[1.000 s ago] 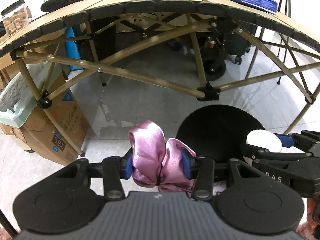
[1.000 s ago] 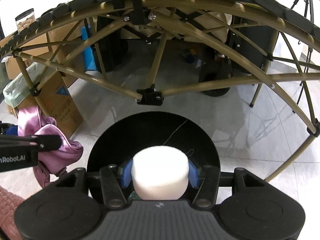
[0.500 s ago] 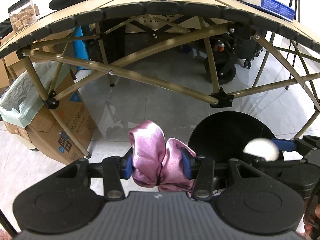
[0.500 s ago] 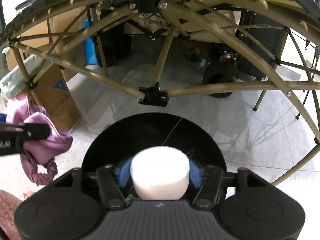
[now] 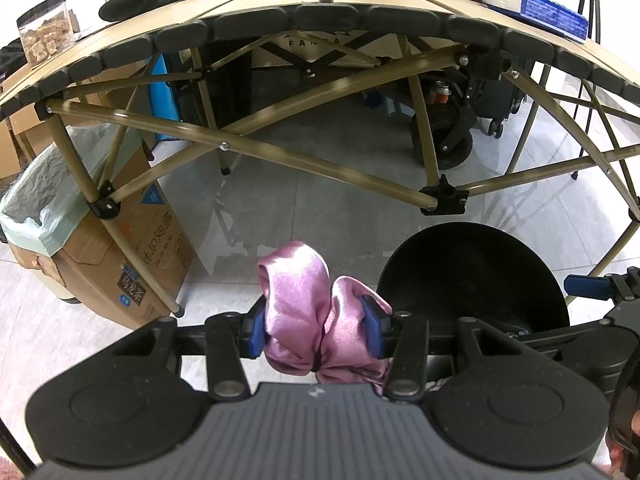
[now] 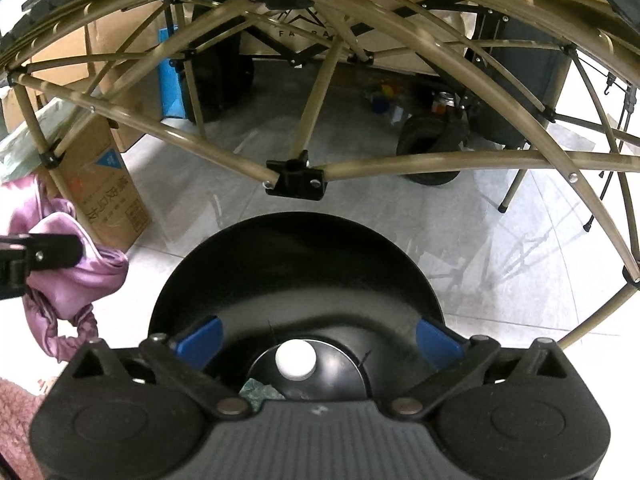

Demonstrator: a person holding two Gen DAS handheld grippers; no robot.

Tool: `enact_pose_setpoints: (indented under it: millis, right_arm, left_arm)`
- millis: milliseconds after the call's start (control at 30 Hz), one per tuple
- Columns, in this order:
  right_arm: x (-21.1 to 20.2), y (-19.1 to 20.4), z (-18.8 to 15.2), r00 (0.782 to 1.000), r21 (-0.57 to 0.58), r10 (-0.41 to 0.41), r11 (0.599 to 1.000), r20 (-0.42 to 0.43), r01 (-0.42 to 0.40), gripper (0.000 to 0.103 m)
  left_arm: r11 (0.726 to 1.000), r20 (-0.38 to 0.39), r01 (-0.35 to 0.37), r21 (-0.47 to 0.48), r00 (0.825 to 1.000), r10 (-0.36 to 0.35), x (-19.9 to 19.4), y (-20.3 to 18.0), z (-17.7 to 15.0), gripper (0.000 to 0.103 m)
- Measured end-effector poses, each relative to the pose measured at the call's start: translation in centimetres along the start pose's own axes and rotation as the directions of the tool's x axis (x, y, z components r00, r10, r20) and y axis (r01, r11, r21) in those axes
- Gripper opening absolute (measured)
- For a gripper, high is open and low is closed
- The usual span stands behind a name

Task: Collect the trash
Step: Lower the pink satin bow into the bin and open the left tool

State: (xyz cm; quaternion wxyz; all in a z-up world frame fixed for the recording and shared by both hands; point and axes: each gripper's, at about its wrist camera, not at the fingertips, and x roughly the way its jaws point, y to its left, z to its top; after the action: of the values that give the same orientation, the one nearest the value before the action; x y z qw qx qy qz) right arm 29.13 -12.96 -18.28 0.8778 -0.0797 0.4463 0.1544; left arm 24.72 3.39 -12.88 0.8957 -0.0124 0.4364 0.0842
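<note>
lying flat-face up in the black bin, white puck; right gripper just opened, empty.

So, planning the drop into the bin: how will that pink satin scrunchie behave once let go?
The pink satin scrunchie is probably floppy: it bunches between the left gripper's pads and a loop droops below. Its sheen suggests slipperiness. Likely light, it shouldn't roll.

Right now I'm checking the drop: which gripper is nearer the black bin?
Right. The right gripper hangs open directly over the black bin; the left gripper holds pink cloth beside it.
</note>
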Motion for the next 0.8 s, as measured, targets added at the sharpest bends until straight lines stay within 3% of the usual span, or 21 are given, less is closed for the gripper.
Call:
enact_pose_setpoints:
  millis: [800]
  right_arm:
    - [-1.3, -1.2, -1.1, 0.989, 0.031, -0.042, 0.998, -0.141, 0.047, 0.103]
  left_arm:
    - [0.999, -0.008, 0.039, 0.027, 0.999, -0.039, -0.4, -1.4, -0.4, 0.047]
